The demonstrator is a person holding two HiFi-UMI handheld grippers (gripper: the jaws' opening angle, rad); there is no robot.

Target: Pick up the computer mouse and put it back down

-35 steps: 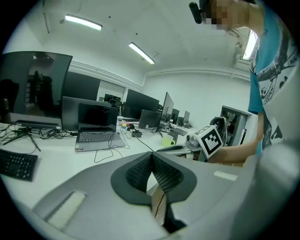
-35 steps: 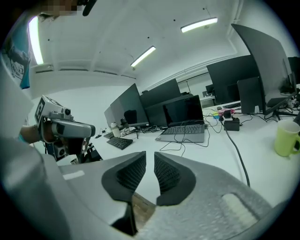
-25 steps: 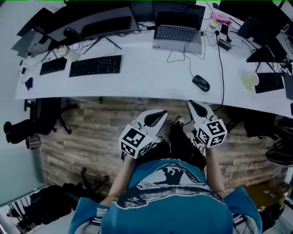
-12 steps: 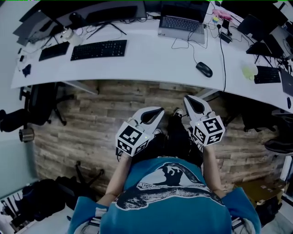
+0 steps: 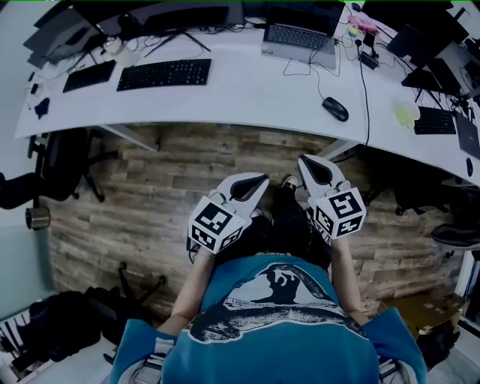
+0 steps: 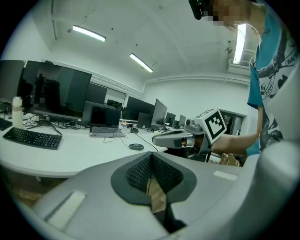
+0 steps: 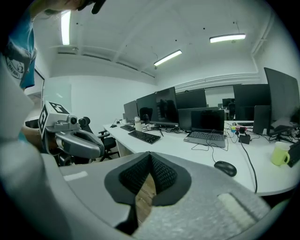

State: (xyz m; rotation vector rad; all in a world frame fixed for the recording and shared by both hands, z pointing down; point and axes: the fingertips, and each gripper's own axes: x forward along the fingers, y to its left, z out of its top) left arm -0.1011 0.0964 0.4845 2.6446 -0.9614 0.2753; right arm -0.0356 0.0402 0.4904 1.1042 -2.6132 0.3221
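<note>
A black computer mouse (image 5: 335, 109) lies on the white desk (image 5: 240, 90), with its cable running back to a laptop (image 5: 298, 40). The same mouse (image 7: 226, 168) shows in the right gripper view and again, small, in the left gripper view (image 6: 136, 146). Both grippers hang over the wood floor, short of the desk's front edge. My left gripper (image 5: 256, 182) is shut with nothing between its jaws. My right gripper (image 5: 309, 164) is shut and empty too, and is the nearer one to the mouse.
Two black keyboards (image 5: 164, 74) lie on the desk's left part, with monitors (image 5: 161, 15) behind them. A yellow-green mug (image 5: 409, 114) and another keyboard (image 5: 437, 121) sit at the right. Office chairs (image 5: 64, 165) stand under the desk's left end. The person's legs are below the grippers.
The desk has slid toward the top of the head view, so more wood floor shows between it and the grippers. Both grippers stay shut and empty.
</note>
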